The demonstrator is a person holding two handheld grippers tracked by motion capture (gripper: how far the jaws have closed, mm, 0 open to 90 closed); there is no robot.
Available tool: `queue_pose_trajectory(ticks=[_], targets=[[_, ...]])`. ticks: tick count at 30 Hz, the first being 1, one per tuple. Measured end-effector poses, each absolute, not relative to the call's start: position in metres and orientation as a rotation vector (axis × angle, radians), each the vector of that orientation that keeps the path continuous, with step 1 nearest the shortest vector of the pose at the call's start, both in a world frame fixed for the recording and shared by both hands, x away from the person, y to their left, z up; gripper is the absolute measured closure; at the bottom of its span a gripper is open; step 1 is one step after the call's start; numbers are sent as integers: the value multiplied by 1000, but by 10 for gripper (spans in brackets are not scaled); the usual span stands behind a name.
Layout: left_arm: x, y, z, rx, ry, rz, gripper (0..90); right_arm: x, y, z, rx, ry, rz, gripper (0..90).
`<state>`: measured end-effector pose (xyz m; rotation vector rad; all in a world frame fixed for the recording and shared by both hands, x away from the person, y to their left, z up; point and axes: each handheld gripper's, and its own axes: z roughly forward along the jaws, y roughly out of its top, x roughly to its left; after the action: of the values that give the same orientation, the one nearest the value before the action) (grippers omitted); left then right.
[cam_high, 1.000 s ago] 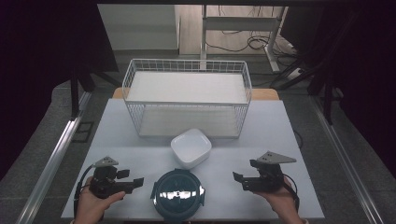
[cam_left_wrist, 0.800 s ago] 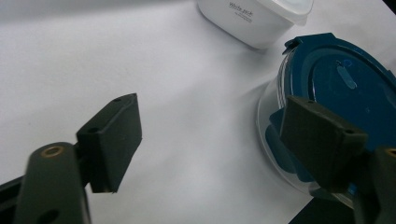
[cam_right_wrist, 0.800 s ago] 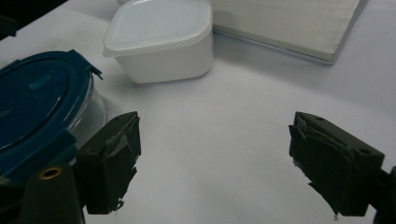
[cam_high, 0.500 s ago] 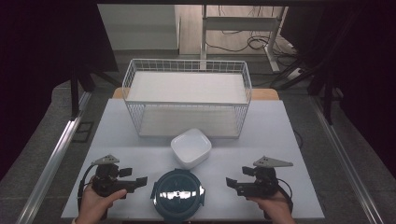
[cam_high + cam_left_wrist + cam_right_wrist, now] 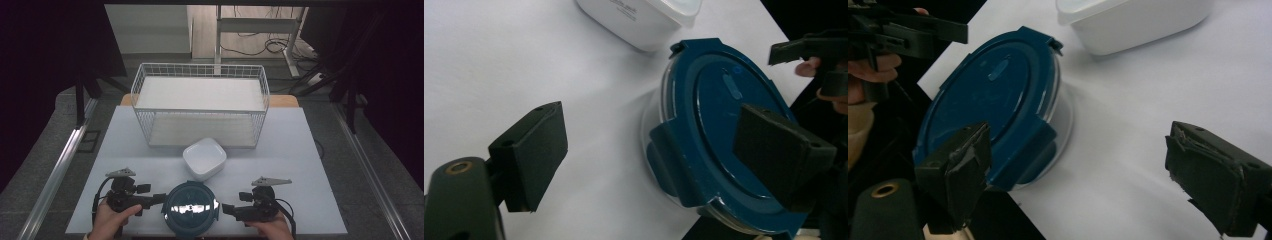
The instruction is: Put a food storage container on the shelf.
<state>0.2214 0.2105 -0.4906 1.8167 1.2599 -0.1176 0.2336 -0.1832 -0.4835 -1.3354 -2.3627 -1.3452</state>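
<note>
Overhead, wire basket, tools flanking container

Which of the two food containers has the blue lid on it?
The round one at the table's near edge; the square white container behind it is white all over.

Table lit bright from above, dark surrounds; glare on lid; close-ups slightly soft.
</note>
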Motion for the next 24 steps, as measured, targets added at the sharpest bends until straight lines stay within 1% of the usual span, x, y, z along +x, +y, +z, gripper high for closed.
queue_pose_trajectory(ticks=[1,12,15,24], targets=[[221,209,-492,1808,1252,-144,144,233,-181,-484,-1339,-2349,-1344,112],[219,202,-497,1759,1258,-246,149,229,-162,-490,-1328,-2283,-1319,110],[219,197,-504,1753,1260,-313,159,229,-154,-495,-1324,-2255,-1296,110],[220,188,-515,1739,1263,-414,198,229,-135,-506,-1347,-2218,-1245,110]])
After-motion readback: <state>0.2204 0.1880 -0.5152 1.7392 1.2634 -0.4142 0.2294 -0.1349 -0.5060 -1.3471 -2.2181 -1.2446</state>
